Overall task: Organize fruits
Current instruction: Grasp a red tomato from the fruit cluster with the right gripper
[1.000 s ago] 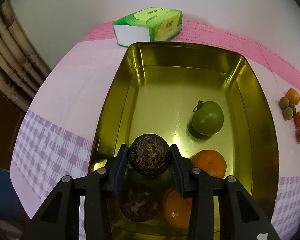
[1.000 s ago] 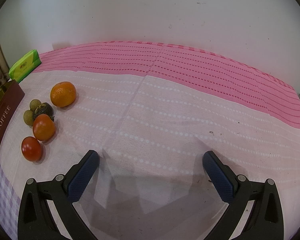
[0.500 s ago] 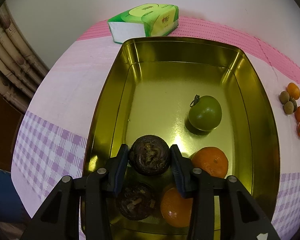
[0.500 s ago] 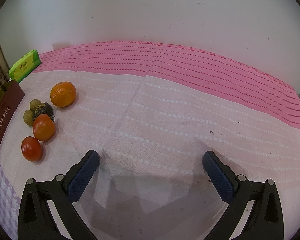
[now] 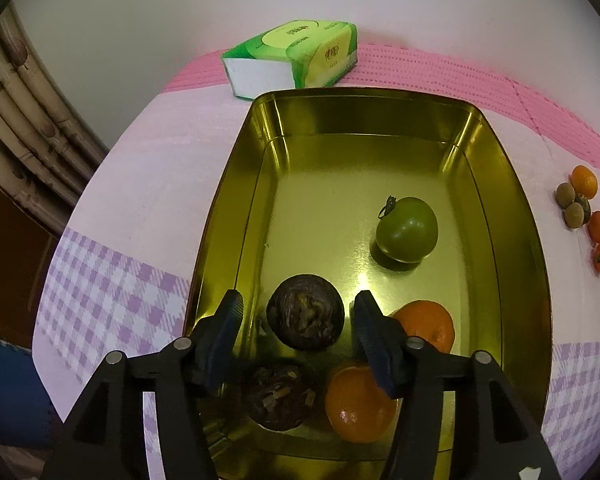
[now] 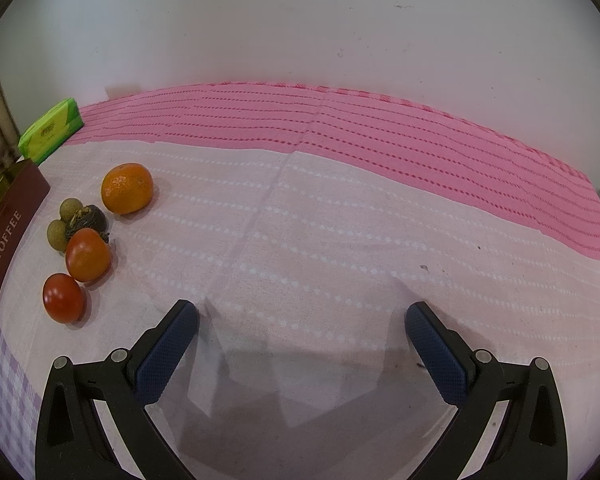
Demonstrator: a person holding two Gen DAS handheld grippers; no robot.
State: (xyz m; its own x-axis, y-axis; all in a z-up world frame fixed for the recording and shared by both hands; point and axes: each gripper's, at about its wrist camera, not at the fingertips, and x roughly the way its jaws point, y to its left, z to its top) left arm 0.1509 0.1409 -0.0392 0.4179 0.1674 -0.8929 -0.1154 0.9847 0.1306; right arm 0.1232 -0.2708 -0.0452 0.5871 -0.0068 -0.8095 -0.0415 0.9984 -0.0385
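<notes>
We have just been opening our left gripper (image 5: 296, 320) around a dark fruit (image 5: 305, 312) now resting in the gold tin (image 5: 524, 280), while our right gripper (image 6: 302, 330) waits spread wide, with the loose tomatoes (image 6: 87, 254) likely next

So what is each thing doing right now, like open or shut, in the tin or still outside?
left hand-held gripper: open, jaws just opened, clear of the fruit between them
dark fruit: let go, in the tin
gold tin: lidless, five fruits inside
green tomato: in the tin
right hand-held gripper: open, empty
loose fruits: still on the cloth
tissue pack: closed
</notes>
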